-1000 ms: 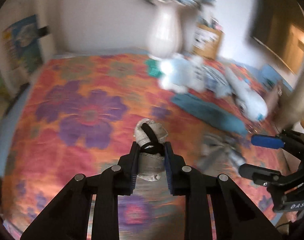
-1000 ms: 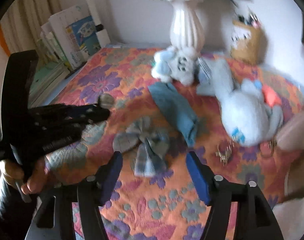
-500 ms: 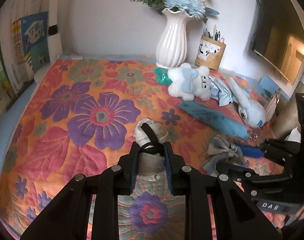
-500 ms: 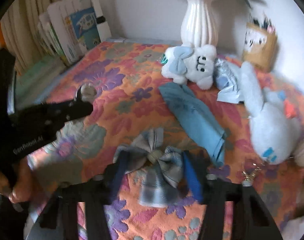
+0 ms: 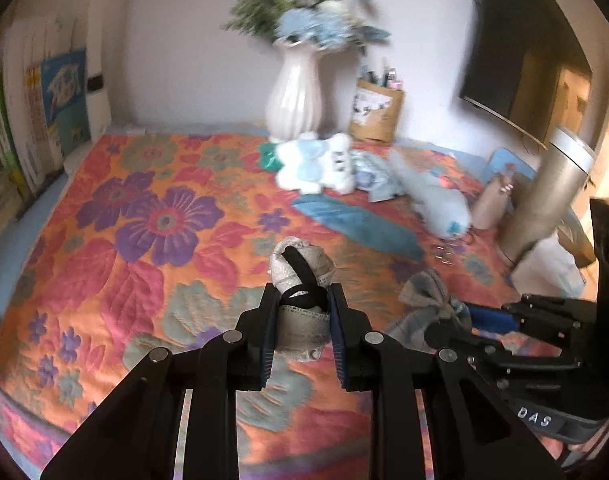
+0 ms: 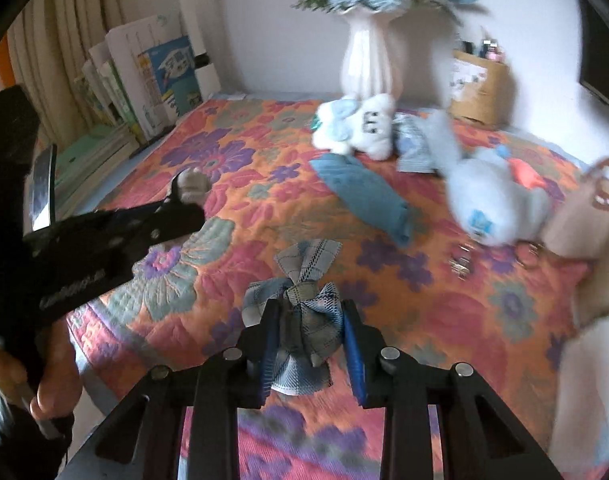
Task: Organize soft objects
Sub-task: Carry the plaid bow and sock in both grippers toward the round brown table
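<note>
1. The left gripper (image 5: pixel 300 322) is clamped narrow on a small grey-white cloth bundle (image 5: pixel 300 268) wrapped with a black band; the bundle sticks out past the fingertips and hangs above the near middle of the flowered bedspread (image 5: pixel 144 240).
2. The right gripper (image 6: pixel 310 332) has its jaws closing on a grey-blue plaid bow (image 6: pixel 304 300), which sits between the blue pads near the bedspread's front edge; the pads (image 6: pixel 270 344) press its sides.
3. In the left wrist view the right gripper shows at the lower right, with the bow at its tip.
4. In the right wrist view a hand (image 6: pixel 44 384) at the left edge carries the left gripper, with the bundle at its tip.
5. A white and blue plush toy (image 6: pixel 356 128) lies near the far edge, just in front of a white vase (image 6: pixel 370 60) of blue flowers.
6. A folded teal cloth (image 6: pixel 364 196) lies in the middle of the bedspread, between the plush toy and the bow.
7. A larger pale blue plush (image 6: pixel 492 200) lies toward the right edge, and a pale striped cloth (image 6: pixel 414 148) touches it on its far side.
8. A brown pen holder (image 6: pixel 478 92) stands at the far right corner.
9. Books (image 6: pixel 164 80) lean along the left edge.
</note>
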Motion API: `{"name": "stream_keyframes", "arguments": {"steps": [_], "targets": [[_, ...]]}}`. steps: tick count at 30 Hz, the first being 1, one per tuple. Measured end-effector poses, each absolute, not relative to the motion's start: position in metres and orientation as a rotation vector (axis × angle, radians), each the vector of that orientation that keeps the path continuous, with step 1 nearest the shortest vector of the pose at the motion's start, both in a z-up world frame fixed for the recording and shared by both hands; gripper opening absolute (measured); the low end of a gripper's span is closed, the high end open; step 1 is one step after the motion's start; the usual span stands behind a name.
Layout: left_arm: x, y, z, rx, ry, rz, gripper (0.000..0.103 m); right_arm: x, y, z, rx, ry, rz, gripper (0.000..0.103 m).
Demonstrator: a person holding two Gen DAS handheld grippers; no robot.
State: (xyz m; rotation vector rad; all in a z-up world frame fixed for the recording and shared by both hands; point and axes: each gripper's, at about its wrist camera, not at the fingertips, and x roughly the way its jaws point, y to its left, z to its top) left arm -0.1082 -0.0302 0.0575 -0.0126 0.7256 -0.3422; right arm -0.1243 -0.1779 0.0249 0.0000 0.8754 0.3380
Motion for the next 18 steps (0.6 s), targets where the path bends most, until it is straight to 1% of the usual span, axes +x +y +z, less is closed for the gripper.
{"name": "stream_keyframes", "arguments": {"steps": [7,11,18], "targets": [[-0.141,-0.064,0.093,0.052,0.652,-0.361,0.021,-0.152,-0.209,0.053,0.062,0.821,0.269,0.029],[-0.157,-0.081,0.111,0.069,0.617,-0.373,0.021,-0.175,-0.229,0.08,0.099,0.765,0.226,0.029],[-0.184,-0.116,0.133,0.118,0.561,-0.426,0.021,-0.208,-0.276,0.109,0.185,0.689,0.159,0.029]]}}
